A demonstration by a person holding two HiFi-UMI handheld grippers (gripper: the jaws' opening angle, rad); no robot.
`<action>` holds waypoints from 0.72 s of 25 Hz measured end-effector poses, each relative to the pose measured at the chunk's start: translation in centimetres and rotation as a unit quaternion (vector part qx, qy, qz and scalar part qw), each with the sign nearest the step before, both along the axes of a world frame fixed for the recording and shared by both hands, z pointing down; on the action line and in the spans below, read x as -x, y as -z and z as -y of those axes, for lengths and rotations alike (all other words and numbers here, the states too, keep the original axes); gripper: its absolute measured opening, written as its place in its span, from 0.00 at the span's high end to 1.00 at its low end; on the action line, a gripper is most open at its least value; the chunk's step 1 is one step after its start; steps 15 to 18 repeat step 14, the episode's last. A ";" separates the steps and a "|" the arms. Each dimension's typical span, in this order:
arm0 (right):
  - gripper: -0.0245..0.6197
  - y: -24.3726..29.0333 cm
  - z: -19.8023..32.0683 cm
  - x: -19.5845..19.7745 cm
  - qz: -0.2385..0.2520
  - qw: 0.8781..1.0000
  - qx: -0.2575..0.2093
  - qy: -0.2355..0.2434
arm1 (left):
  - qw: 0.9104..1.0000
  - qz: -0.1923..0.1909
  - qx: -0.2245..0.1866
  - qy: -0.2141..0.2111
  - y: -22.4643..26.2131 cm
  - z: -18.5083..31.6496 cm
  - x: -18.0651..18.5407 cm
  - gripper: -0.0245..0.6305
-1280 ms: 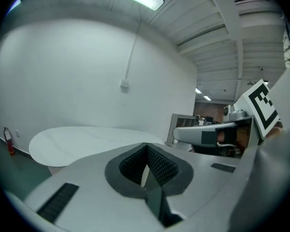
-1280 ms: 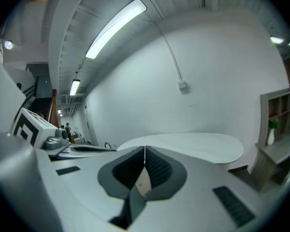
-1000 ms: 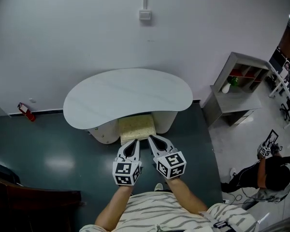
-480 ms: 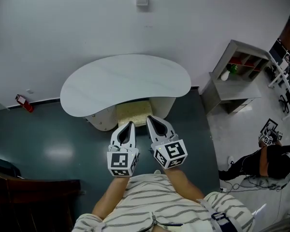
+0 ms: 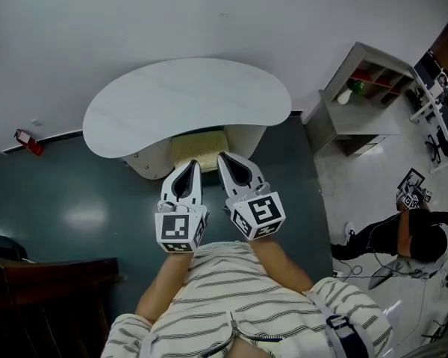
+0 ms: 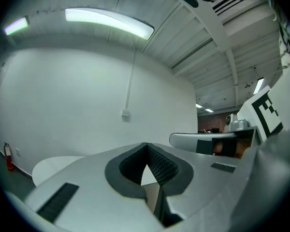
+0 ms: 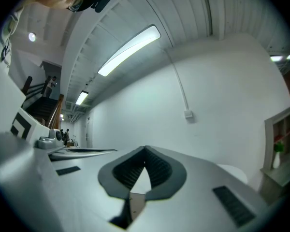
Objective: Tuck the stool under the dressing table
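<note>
Finding: both grippers have lifted away from the stool (image 5: 198,146) over the last second. A second ago their tips sat low at the front edge of its yellowish cushion; now the left gripper (image 5: 192,165) and the right gripper (image 5: 225,158) ride higher and nearer the person's chest, side by side and pointing level at the wall (image 6: 87,105).

Gripper state: in each gripper view the jaws stand fully together, with only wall and a strip of white table top beyond them. Neither has hold of anything.

Stool position: it sits in the knee recess of the dressing table (image 5: 187,99), mostly beneath the kidney-shaped top. Only the front part of the cushion shows, about as much as before.

Assessment: the push appears finished and the stool released. The tuck looks largely complete. Whether the exposed front strip is acceptable cannot be settled from above.
</note>
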State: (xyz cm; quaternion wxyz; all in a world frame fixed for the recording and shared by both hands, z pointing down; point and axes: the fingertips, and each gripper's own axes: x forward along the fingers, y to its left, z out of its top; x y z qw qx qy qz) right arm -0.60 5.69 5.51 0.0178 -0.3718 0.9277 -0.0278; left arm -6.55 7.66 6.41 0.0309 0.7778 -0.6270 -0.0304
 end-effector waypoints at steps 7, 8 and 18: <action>0.94 -0.3 0.1 -0.2 -0.002 1.000 0.001 -0.001 | 1.000 0.002 -0.002 0.000 -0.3 -0.1 0.1 0.95; 0.94 -0.4 0.1 -0.2 -0.003 1.000 0.000 -0.002 | 1.000 0.000 -0.002 -0.001 -0.3 0.0 0.0 0.95; 0.94 -0.6 0.3 -0.5 -0.004 1.000 -0.002 -0.002 | 1.000 -0.001 -0.008 -0.004 -0.2 0.1 -0.2 0.95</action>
